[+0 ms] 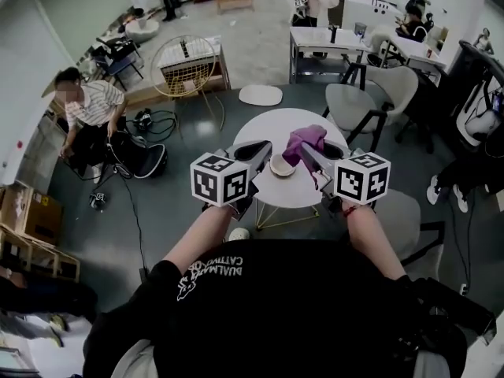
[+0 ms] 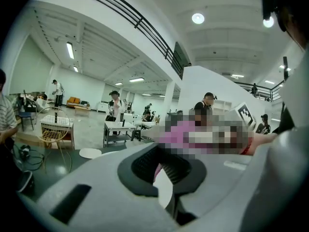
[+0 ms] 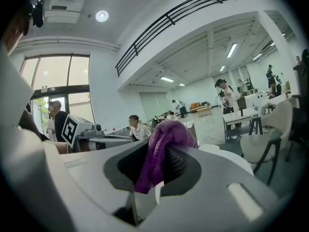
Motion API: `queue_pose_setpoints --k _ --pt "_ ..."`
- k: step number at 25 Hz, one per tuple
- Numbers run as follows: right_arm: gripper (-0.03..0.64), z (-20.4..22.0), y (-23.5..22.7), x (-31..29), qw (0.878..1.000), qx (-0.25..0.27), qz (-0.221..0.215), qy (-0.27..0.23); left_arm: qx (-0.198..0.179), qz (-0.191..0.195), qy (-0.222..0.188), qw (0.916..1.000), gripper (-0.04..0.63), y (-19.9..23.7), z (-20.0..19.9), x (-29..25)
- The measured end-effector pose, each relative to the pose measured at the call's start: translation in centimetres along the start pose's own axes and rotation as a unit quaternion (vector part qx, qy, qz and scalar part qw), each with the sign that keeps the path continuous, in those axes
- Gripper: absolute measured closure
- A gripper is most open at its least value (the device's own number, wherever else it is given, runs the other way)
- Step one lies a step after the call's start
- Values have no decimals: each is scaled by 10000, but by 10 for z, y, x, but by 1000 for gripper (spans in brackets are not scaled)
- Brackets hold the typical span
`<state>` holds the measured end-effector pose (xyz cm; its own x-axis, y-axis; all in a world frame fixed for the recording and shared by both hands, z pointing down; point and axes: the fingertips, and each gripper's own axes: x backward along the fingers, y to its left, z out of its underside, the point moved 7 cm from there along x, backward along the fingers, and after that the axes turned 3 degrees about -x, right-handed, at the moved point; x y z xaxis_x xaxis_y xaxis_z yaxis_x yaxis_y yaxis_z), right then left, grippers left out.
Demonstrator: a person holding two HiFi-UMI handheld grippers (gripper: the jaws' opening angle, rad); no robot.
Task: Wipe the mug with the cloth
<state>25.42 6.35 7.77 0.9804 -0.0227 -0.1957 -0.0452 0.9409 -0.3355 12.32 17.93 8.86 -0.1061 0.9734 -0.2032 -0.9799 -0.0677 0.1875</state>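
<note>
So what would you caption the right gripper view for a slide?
Right gripper pinching a purple cloth, seen along its own jaws.

Bright, even light falls from ceiling strips, a round lamp and windows. Both gripper views bulge and darken at the rims. The cloth shows sharp knit.

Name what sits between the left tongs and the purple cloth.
The white mug, seen in the head view between the left tongs and the cloth in the right tongs.
</note>
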Motion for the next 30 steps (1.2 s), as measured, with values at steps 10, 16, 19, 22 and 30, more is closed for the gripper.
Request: queue_pose_setpoints --k 10,16,19,22,30 --pt "546 10 12 25 9990 413 -69 123 220 -269 -178 9992 592 -35 21 22" --pt "552 9 12 26 9983 572 0 150 245 -300 -184 9991 592 -40 24 28" --pt "552 9 14 28 9981 596 -34 123 275 -316 -231 9989 592 -42 25 29" --pt "552 9 13 28 9982 596 -30 87 276 -338 -266 9987 592 -41 26 29" --pt "552 8 13 30 9984 573 7 2 324 -297 -257 9987 592 -38 31 26"
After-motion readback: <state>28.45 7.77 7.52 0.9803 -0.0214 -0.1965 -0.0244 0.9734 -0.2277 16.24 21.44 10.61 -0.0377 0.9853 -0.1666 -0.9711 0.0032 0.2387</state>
